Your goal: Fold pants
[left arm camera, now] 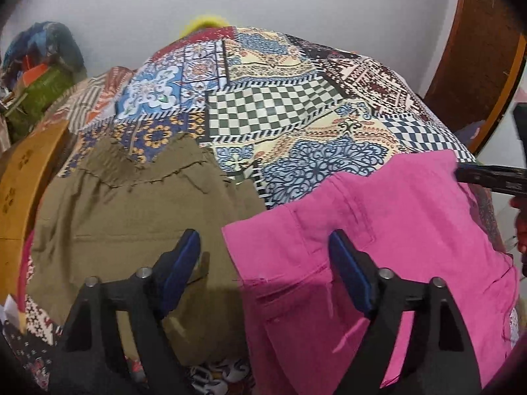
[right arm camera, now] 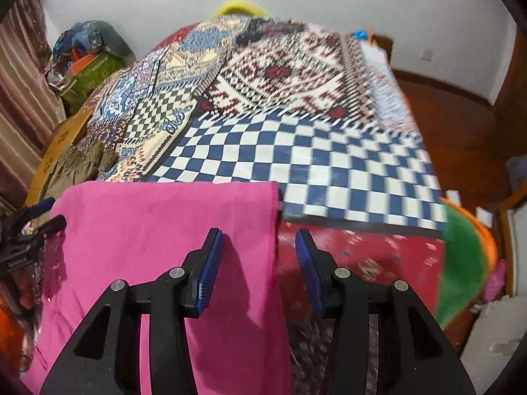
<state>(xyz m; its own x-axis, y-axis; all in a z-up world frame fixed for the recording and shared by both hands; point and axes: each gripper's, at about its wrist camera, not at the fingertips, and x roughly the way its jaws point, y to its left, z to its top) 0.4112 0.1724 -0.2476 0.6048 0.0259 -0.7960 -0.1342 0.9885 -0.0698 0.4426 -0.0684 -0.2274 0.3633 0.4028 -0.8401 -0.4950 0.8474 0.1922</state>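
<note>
Pink pants (left arm camera: 388, 250) spread flat on the patchwork bedspread (left arm camera: 273, 105), lying right under and ahead of the left gripper (left arm camera: 265, 247). Jaws on that one wide apart, nothing pinched between them: left finger over the olive pants (left arm camera: 131, 214), right finger over the pink fabric, gap straddling the strip where the two garments nearly meet. Olive pair folded up just beside the pink ones, off toward the left of that gripper, with a wooden board (left arm camera: 23, 177) further out on the same side. From the right wrist view, right gripper (right arm camera: 258, 250) also spread open and empty, left finger above the pink cloth, right finger past the fabric's edge over the red patterned sheet (right arm camera: 362, 256). Far edge of the pink pants runs straight across just ahead of those fingertips, blue and white checkered patch (right arm camera: 313, 164) beyond it. Other gripper showing at the far left of that view, near the pink pants' left edge. Green and orange blanket (right arm camera: 464, 256) bunched off to the right. Bit blurry on that side.
</note>
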